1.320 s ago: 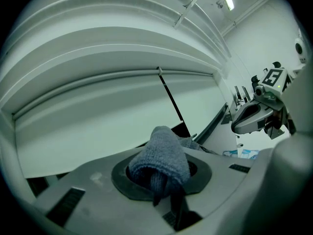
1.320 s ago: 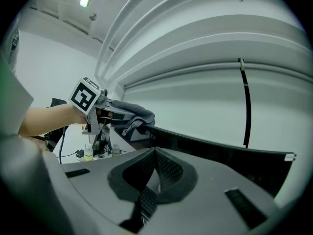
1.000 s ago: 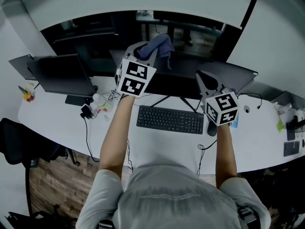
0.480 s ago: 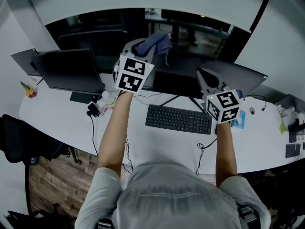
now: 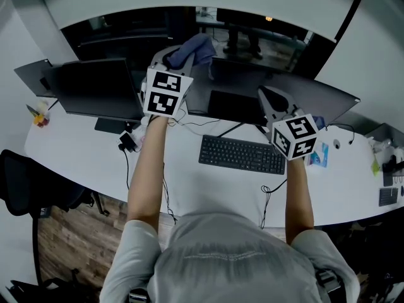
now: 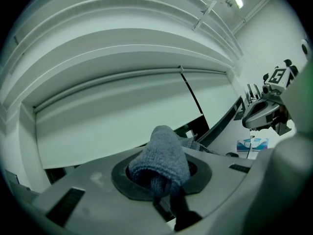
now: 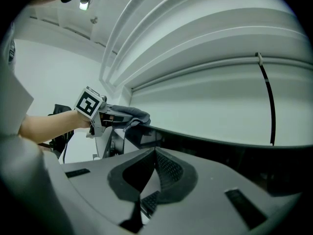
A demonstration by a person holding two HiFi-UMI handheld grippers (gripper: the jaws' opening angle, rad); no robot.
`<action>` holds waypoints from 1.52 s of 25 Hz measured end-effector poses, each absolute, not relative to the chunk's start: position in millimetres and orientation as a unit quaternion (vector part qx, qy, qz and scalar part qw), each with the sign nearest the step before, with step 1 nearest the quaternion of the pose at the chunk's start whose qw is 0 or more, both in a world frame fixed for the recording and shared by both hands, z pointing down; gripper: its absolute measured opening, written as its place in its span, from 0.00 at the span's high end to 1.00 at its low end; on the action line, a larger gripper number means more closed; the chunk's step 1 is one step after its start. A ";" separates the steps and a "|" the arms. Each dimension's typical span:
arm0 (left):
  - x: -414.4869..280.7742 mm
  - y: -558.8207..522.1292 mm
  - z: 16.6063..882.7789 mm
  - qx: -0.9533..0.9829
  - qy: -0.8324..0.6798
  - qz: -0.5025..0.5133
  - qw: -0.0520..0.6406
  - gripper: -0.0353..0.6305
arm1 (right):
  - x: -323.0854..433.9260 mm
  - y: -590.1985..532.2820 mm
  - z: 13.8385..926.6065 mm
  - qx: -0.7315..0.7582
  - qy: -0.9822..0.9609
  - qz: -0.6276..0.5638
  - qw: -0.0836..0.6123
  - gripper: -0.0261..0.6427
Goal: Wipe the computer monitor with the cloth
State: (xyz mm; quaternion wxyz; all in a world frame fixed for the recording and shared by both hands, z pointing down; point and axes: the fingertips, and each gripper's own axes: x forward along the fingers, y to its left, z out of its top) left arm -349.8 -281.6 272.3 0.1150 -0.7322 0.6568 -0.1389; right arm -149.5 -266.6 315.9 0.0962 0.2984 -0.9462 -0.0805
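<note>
We found the left tongs (image 5: 175, 59) clamped on the blue cloth (image 5: 192, 49) at the upper left corner of the middle monitor (image 5: 240, 84); contact could not be confirmed. The right tongs (image 7: 154, 153) were closed, holding nothing. We judged wiping about to begin: the next move calls for pressing the cloth flat and sweeping right.

Black keyboard (image 5: 242, 154), white desk (image 5: 208, 194), office chair (image 5: 28, 191), wooden floor (image 5: 69, 251)

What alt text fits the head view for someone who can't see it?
From above, a person at a white desk holds a blue-grey cloth in the left claw at the upper left corner of the central monitor. The right claw, shut and empty, is raised near the keyboard.
</note>
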 end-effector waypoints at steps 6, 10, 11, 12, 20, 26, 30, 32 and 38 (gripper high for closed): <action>-376.3 -269.8 274.9 -0.719 0.672 -0.137 0.109 0.83 | -160.7 -262.9 318.2 0.298 -0.946 -0.081 0.100 0.71; -399.4 -258.9 281.7 -0.701 0.692 -0.143 0.099 0.83 | -167.2 -259.0 323.0 0.296 -0.946 -0.080 0.103 0.71; -405.6 -256.0 283.4 -0.696 0.697 -0.141 0.096 0.83 | -168.4 -258.5 324.3 0.295 -0.946 -0.080 0.105 0.71; -411.3 -253.4 284.8 -0.692 0.702 -0.136 0.095 0.83 | -169.6 -258.2 325.6 0.294 -0.947 -0.079 0.106 0.71; -447.9 -239.9 291.2 -0.648 0.746 -0.123 0.088 0.83 | -175.4 -258.8 328.7 0.287 -0.948 -0.082 0.113 0.71; -438.7 -245.6 289.8 -0.665 0.729 -0.125 0.103 0.83 | -176.6 -259.2 331.7 0.283 -0.949 -0.082 0.116 0.71; -418.1 -255.3 292.2 -0.688 0.702 -0.139 0.122 0.83 | -174.8 -259.9 336.0 0.283 -0.948 -0.082 0.121 0.71; -407.0 -258.7 296.0 -0.700 0.686 -0.152 0.127 0.83 | -171.6 -261.2 336.0 0.286 -0.947 -0.080 0.121 0.71; -384.8 -263.8 310.2 -0.718 0.660 -0.176 0.130 0.83 | -166.0 -262.5 339.1 0.290 -0.946 -0.074 0.121 0.71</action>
